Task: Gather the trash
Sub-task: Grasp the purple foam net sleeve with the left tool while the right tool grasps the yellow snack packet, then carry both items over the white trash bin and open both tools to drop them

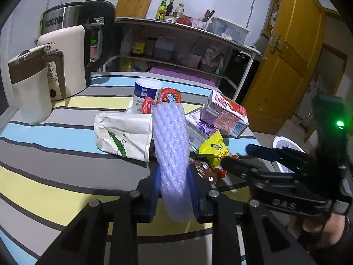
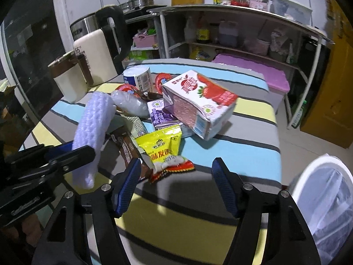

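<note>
A lavender foam net sleeve stands up between the blue pads of my left gripper, which is shut on it; the right wrist view shows the same foam net sleeve at the left. My right gripper is open just above the striped tablecloth, its left fingertip beside a yellow snack packet and a brown wrapper. Behind these lie a strawberry milk carton, a purple carton, a clear plastic bag, a white paper bag, a blue-labelled cup and red lids.
A white bin with a liner stands on the floor off the table's right edge. A cream kettle, a steel kettle and a cream-and-brown jug stand at the table's far left. Behind are a metal shelf and a yellow door.
</note>
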Motion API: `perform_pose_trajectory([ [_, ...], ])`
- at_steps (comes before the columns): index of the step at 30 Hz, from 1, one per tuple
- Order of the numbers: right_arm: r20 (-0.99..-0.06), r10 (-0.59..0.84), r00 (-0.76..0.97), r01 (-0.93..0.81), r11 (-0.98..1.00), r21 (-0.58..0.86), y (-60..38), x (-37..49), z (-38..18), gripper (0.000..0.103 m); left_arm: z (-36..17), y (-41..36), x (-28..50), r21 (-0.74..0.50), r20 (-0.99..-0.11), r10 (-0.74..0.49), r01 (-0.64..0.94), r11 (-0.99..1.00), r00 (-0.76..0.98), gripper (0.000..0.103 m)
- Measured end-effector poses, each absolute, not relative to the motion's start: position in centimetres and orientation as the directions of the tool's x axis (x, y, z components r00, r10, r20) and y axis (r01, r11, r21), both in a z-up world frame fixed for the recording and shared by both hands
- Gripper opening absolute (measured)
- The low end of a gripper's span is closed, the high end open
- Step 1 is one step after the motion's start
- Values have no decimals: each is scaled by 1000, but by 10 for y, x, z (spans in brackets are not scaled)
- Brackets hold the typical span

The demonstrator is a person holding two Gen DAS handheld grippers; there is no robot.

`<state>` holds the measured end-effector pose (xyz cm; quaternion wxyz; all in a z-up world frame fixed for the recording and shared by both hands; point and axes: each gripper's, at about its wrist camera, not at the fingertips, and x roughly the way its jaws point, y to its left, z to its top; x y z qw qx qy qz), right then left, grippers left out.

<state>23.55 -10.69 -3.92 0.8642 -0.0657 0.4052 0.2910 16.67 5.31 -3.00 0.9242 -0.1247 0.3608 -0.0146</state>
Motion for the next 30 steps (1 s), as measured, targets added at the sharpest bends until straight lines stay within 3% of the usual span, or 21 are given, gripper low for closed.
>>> perform_pose_trajectory([
  [5, -760, 447, 472, -569, 813, 125, -98, 247, -49, 68, -32, 55, 166, -250, -662, -125, -60, 966, 739, 25],
  [10, -781, 459, 423, -576, 802, 159, -93, 256, -58, 46, -34, 57, 167, -255, -662, -130, -59, 965, 738, 25],
  [30, -722, 498, 480, -535, 819, 209, -139, 206, -26, 44, -4, 21, 137, -232, -630, -163, 16, 973, 759, 25],
])
